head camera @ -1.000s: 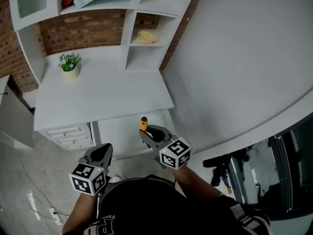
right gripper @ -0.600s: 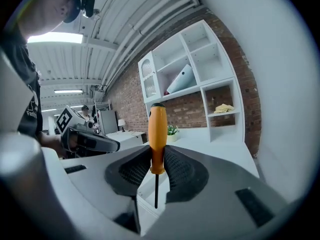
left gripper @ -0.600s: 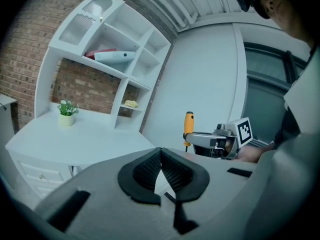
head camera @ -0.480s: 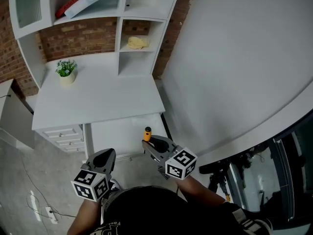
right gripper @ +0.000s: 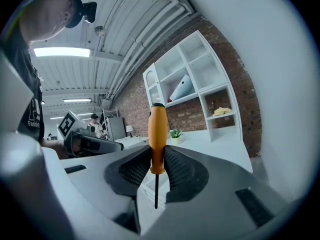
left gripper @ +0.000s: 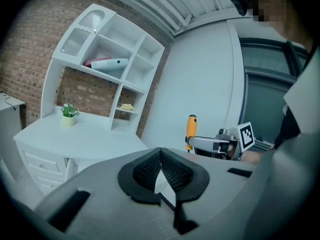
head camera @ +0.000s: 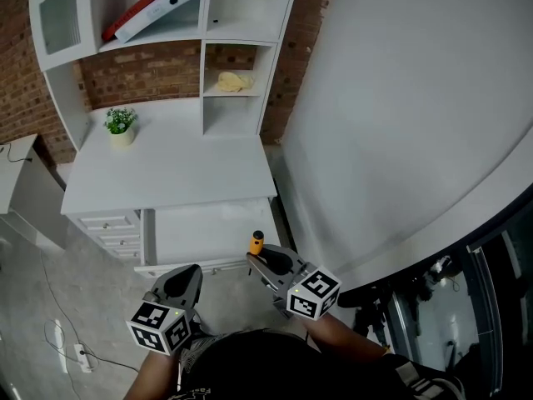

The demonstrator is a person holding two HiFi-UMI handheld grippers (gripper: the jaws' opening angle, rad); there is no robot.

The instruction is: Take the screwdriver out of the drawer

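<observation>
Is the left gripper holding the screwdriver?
No, the left gripper is shut on nothing; the orange-handled screwdriver is clamped in the right gripper.

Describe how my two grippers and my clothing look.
The left gripper and right gripper have grey moulded bodies, black ribbed pads on the jaws, and a white cube of black square markers each. You wear a black top with white print.

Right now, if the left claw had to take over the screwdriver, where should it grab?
Probably the free upper half of the orange screwdriver handle, coming in from the left. The right claw pinches the handle's lower end, and the thin shaft points back into that claw.
</observation>
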